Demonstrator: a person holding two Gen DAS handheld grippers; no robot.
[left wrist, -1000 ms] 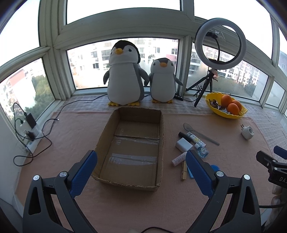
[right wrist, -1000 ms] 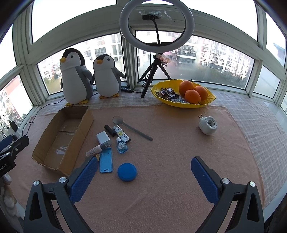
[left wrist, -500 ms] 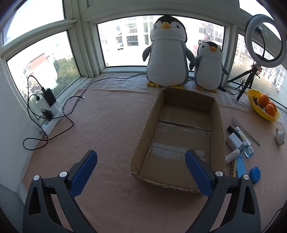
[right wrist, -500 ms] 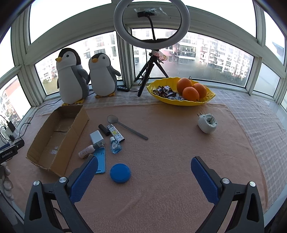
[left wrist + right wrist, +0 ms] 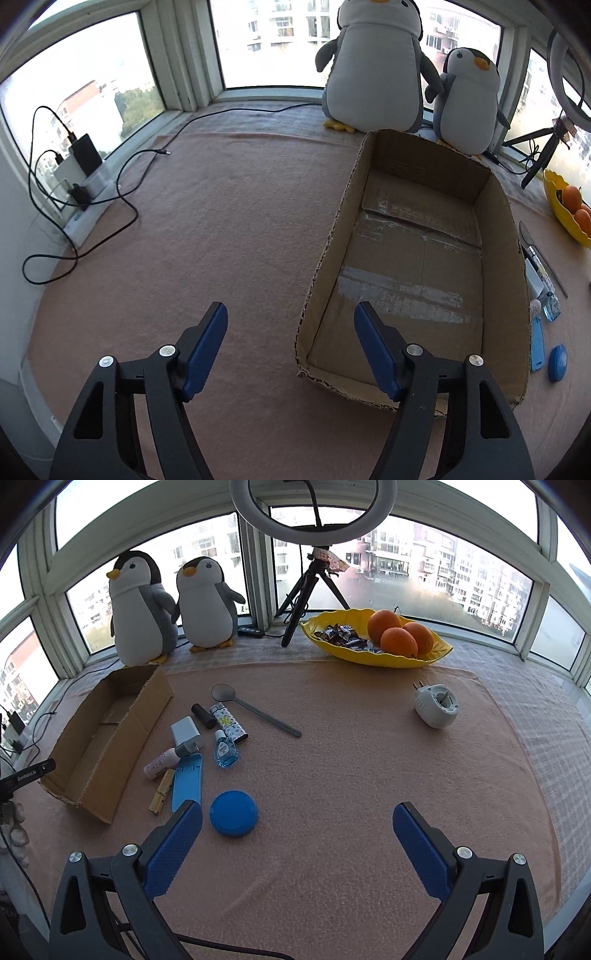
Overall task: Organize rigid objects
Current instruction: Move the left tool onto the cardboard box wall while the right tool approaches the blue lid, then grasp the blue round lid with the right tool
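Observation:
An empty cardboard box [image 5: 495,236] [image 5: 110,731] lies open on the pink cloth. My left gripper [image 5: 291,314] is open and empty, straddling the box's near left corner from above. Right of the box lie small items: a blue round lid [image 5: 233,813], a light-blue flat case [image 5: 187,782], a wooden clothespin [image 5: 161,791], a white tube [image 5: 159,763], a white charger [image 5: 185,732], a small blue bottle [image 5: 224,750], a patterned lighter [image 5: 228,723], a black stick [image 5: 203,716] and a spoon [image 5: 255,709]. My right gripper [image 5: 297,815] is open and empty, just right of the lid.
A white plug [image 5: 436,705] lies at the right. A yellow bowl [image 5: 436,654] with oranges, a ring-light tripod [image 5: 306,590] and two plush penguins [image 5: 142,609] stand along the window. A power strip with cables [image 5: 85,192] lies at the far left.
My left gripper has swung left and down toward the box's near left corner, and its jaws have narrowed. My right gripper has moved slightly closer to the items.

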